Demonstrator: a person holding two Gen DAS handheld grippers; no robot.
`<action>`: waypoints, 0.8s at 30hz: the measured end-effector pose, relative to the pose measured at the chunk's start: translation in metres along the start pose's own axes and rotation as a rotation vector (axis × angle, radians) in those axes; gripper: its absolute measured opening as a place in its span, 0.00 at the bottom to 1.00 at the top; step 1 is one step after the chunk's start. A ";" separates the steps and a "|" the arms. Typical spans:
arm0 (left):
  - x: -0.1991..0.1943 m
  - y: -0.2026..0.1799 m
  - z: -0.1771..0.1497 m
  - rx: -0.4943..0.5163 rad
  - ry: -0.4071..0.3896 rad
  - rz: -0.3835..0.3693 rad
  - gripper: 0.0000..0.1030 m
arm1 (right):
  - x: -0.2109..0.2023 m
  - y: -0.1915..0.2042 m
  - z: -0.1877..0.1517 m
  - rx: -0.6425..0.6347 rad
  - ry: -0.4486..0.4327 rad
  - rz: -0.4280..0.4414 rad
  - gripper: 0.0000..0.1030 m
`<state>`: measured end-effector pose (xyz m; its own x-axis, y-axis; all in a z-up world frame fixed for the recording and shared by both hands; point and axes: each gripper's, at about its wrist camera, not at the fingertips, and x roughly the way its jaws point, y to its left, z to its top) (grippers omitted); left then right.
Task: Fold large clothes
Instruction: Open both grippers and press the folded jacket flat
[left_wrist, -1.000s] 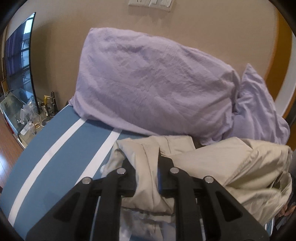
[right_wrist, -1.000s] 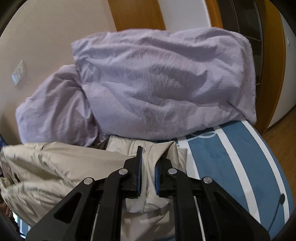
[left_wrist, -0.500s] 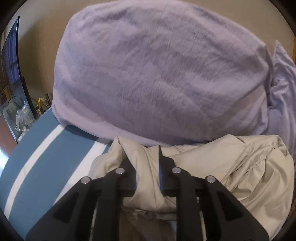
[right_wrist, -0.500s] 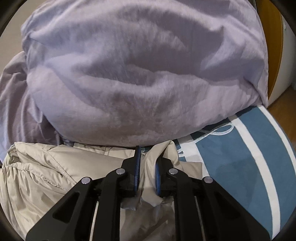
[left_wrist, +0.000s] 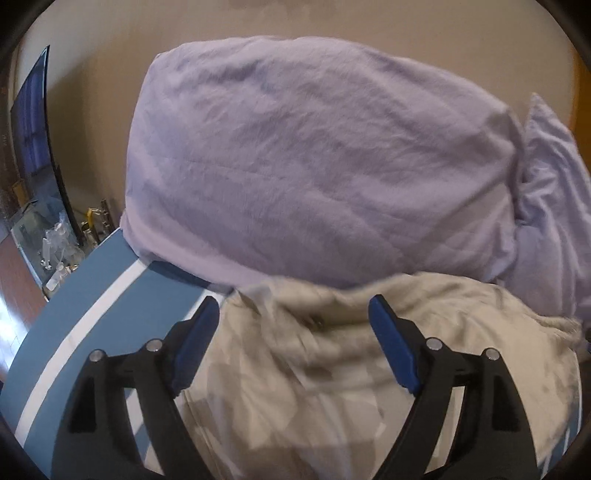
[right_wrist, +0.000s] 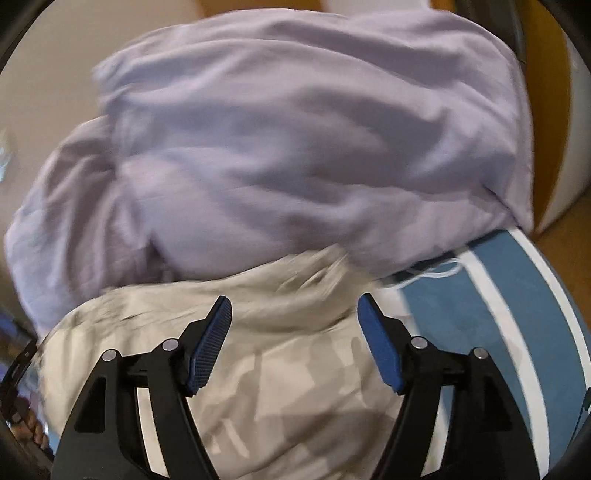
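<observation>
Both tongs, L (left_wrist: 293, 317) & R (right_wrist: 293, 317), wide open, holding nothing, over jacket (left_wrist: 332, 369) on bed (left_wrist: 110, 295). Fold laid, I reckon; next: regrip an edge.

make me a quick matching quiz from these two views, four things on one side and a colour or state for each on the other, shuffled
Things:
1. pillow
2. jacket
3. bed cover
4. left gripper

Colour or state:
A. beige, crumpled
B. open, holding nothing
C. blue with white stripes
D. pale purple

Pairs: 1-D, 2-A, 3-C, 4-B
</observation>
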<state>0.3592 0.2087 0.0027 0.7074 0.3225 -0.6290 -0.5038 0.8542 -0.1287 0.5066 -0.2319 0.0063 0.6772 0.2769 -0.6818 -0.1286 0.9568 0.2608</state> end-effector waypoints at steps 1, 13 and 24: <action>-0.006 -0.005 -0.003 0.012 0.001 -0.011 0.81 | -0.003 0.014 -0.004 -0.027 0.008 0.026 0.70; -0.048 -0.079 -0.052 0.141 0.069 -0.145 0.81 | -0.011 0.128 -0.066 -0.309 0.088 0.147 0.70; -0.026 -0.122 -0.085 0.273 0.025 -0.070 0.84 | 0.022 0.113 -0.084 -0.331 0.116 0.066 0.66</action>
<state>0.3603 0.0615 -0.0298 0.7217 0.2521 -0.6447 -0.2999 0.9532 0.0370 0.4467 -0.1105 -0.0367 0.5750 0.3291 -0.7490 -0.4101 0.9082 0.0842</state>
